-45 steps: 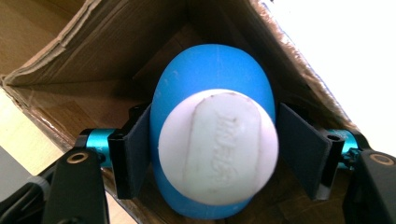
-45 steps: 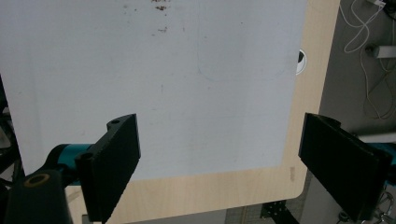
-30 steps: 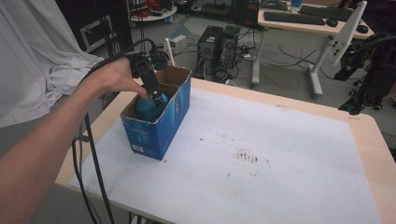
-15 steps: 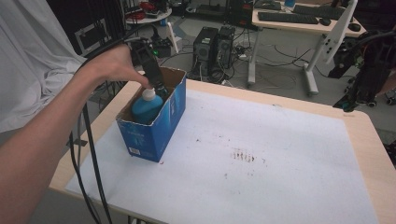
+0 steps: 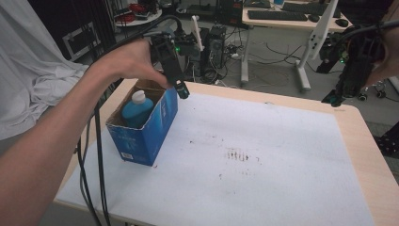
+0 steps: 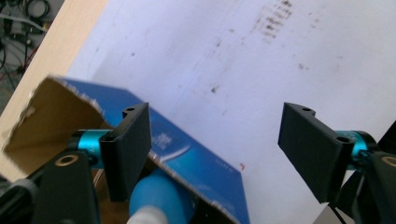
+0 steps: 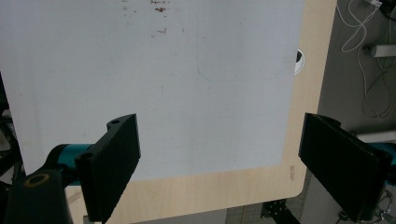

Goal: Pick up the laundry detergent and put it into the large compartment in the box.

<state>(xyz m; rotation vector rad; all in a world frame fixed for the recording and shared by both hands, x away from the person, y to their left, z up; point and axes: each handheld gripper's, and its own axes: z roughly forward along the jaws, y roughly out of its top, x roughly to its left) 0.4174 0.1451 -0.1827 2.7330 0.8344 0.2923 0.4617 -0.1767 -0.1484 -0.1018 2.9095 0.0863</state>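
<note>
An open-topped blue cardboard box (image 5: pixel 149 134) stands on the left of the white mat. Inside it a blue bottle with a white cap (image 5: pixel 137 109) stands upright. My left gripper (image 5: pixel 183 92) hangs just above the box's far right corner, clear of the bottle. Its jaws have just been opening and nothing is between them. In the left gripper view the gripper (image 6: pixel 215 154) looks down past the box wall (image 6: pixel 189 151) onto the bottle (image 6: pixel 158 198). My right gripper (image 5: pixel 337 98) hovers open over the table's far right edge, and in its own view (image 7: pixel 219 163) it frames bare mat.
The white mat (image 5: pixel 263 160) covers most of the wooden table (image 5: pixel 371 155) and has dark stains (image 5: pixel 237 155) near its middle. Black cables (image 5: pixel 96 155) hang off the left edge. Desks, computers and a white cloth (image 5: pixel 33 70) stand beyond the table.
My left gripper has risen out of the box and moved toward its far right corner, its jaws opening wider. The bottle stays in the box. The right gripper has kept still.
</note>
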